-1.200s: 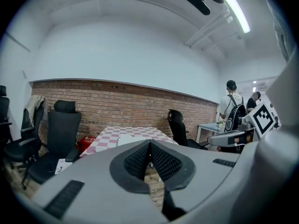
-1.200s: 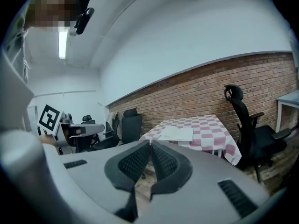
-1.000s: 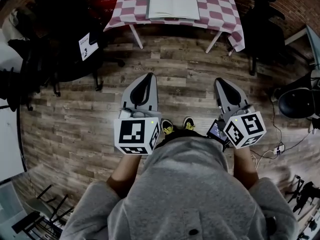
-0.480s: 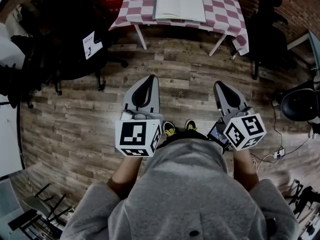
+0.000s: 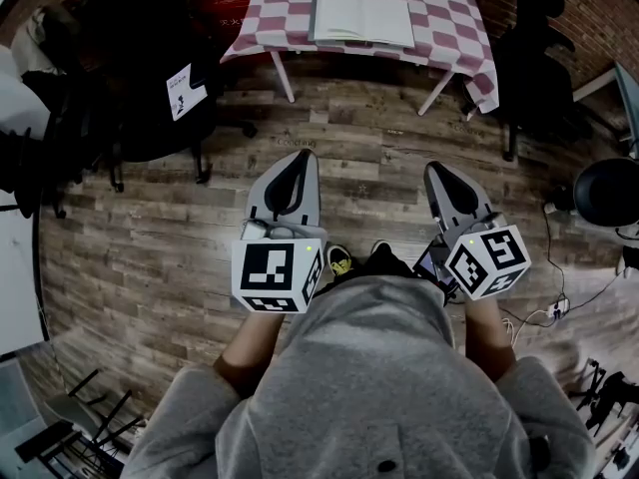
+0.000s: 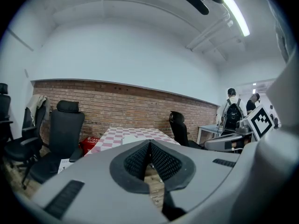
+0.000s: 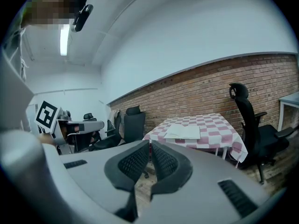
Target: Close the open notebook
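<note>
Head view: open white paper notebook (image 5: 363,20) lies on the far pink-checked table (image 5: 451,30), well apart from the left hand-held gripper (image 5: 297,156) and right hand-held gripper (image 5: 436,168), both pinched together and empty. Probably light and floppy; lift one cover's outer edge.

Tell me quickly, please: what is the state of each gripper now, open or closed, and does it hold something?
Left gripper: closed, holding nothing.
Right gripper: closed, holding nothing.
</note>
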